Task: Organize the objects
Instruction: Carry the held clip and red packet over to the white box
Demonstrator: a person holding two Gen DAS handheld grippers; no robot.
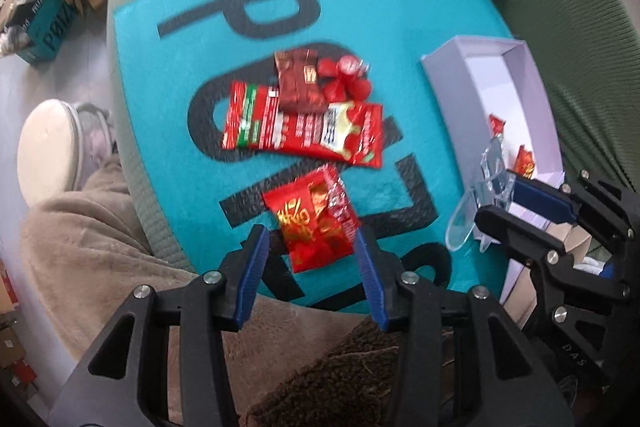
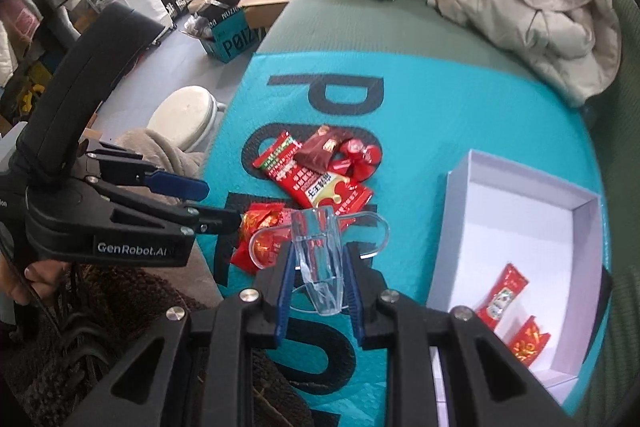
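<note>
Teal mat point(image 1: 400, 7) over a green cushioned surface, cardboard boxes on the floor behind. Left wrist view: left hand-held gripper point(image 1: 310, 247), jaws spread, straddles a red snack packet point(image 1: 316, 219); a pile of red packets point(image 1: 312, 115) waits.

Right wrist view: right hand-held gripper point(image 2: 316, 291) clamps a clear plastic scoop point(image 2: 320, 239); white box point(image 2: 520, 187) holds two packets, so most sorting likely remains.

Snack pile point(image 1: 304, 107) left of box point(image 1: 532, 99).

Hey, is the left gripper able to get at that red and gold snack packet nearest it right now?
Probably yes. The left gripper is open, its fingers either side of the packet, which lies flat on the teal mat with nothing on top.
</note>
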